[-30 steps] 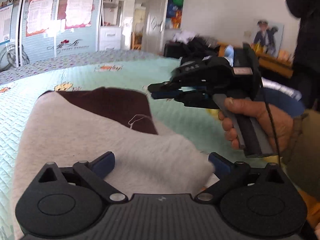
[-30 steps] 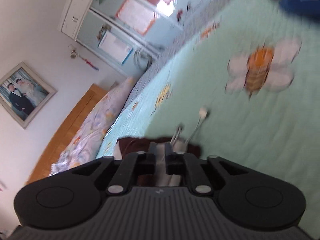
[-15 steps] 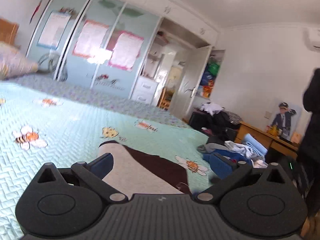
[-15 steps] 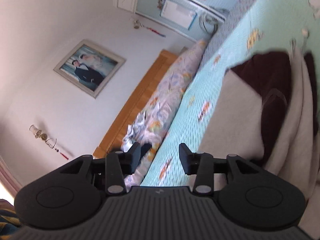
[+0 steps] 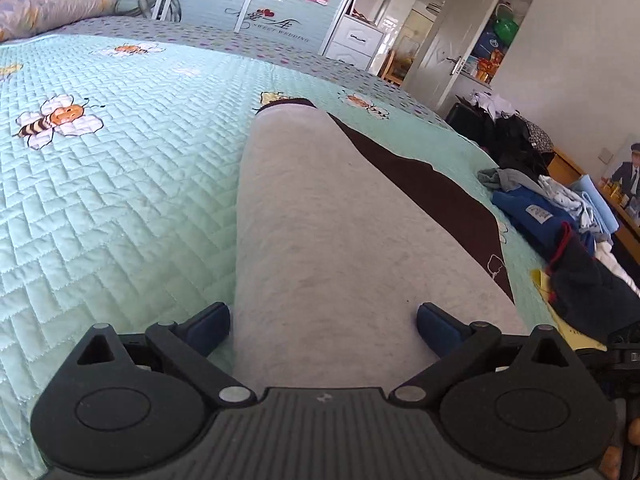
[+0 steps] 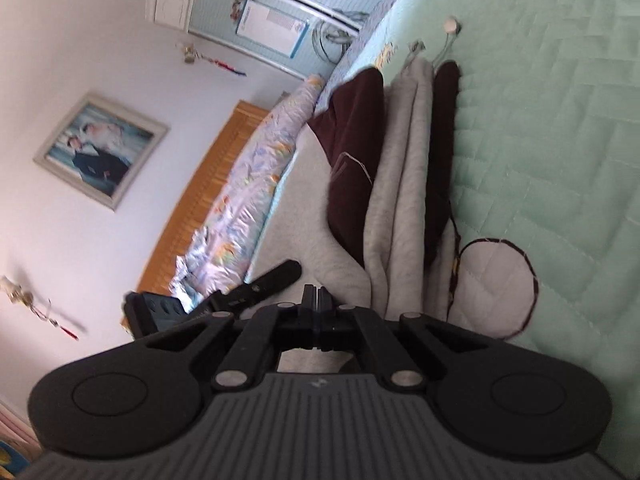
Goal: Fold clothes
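**Folded stack at risk of slipping apart**

Grey and dark brown garment (image 5: 320, 220), folded into a long strip, down the middle of the left wrist view on the mint bed quilt (image 5: 120, 180). Left gripper (image 5: 324, 322) at the near end of it, at the bottom of the frame: jaws wide, one to either side of the grey cloth, gripping nothing. Right gripper (image 6: 316, 300), at lower centre of the right wrist view: jaws pressed together; cannot tell whether any cloth is pinched between them.

Likely trouble from here:
- Closing the wide jaws on the top layer alone, so lifting only that and peeling the fold open.
- Pulling unevenly with one side, so skewing the loosely stacked layers seen at centre right of the right wrist view.
- Snagging the drawstring (image 6: 448, 40) trailing past the far end at the upper right, or leaving it sticking out.
- Drifting toward the pile of clothes (image 5: 560, 216) at the right edge of the left wrist view and tangling with it.
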The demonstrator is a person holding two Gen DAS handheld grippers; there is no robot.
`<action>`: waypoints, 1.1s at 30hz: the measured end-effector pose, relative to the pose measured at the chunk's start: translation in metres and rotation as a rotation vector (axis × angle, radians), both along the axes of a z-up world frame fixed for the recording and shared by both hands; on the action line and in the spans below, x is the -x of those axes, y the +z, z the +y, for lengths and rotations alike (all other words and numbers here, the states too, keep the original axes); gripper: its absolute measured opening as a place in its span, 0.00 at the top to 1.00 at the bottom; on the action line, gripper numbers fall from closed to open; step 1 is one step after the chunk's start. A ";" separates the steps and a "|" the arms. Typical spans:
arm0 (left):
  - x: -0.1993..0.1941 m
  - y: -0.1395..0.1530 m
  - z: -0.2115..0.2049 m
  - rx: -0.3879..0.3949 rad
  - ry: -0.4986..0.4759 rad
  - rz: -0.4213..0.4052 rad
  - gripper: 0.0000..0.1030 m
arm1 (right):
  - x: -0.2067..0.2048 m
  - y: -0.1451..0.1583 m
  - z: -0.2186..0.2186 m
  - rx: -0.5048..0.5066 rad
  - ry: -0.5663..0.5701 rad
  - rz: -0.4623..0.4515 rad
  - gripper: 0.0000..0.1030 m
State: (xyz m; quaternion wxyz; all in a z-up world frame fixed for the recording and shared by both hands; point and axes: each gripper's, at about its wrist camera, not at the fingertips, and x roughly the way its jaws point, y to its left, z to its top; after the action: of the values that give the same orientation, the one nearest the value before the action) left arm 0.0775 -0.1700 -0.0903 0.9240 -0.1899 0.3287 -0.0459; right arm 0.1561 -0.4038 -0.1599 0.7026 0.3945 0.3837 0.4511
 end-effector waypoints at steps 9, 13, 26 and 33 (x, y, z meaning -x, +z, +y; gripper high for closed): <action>0.004 0.016 -0.014 -0.040 0.011 -0.048 0.03 | -0.015 0.032 -0.030 0.008 -0.204 -0.028 0.22; 0.012 0.026 -0.020 -0.069 0.018 -0.080 0.03 | -0.035 0.023 -0.014 -0.007 -0.177 0.026 0.22; 0.025 0.050 -0.054 -0.250 -0.069 -0.194 0.01 | -0.084 0.023 0.037 0.029 -0.045 0.095 0.10; 0.036 0.058 -0.093 -0.354 -0.230 -0.269 0.01 | -0.108 0.017 0.044 0.036 -0.038 0.090 0.36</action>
State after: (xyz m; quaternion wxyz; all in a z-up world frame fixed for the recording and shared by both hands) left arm 0.0417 -0.2631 -0.0318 0.9670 0.0212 0.2251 -0.1174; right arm 0.2638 -0.3601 -0.1433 0.7000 0.4088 0.4154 0.4127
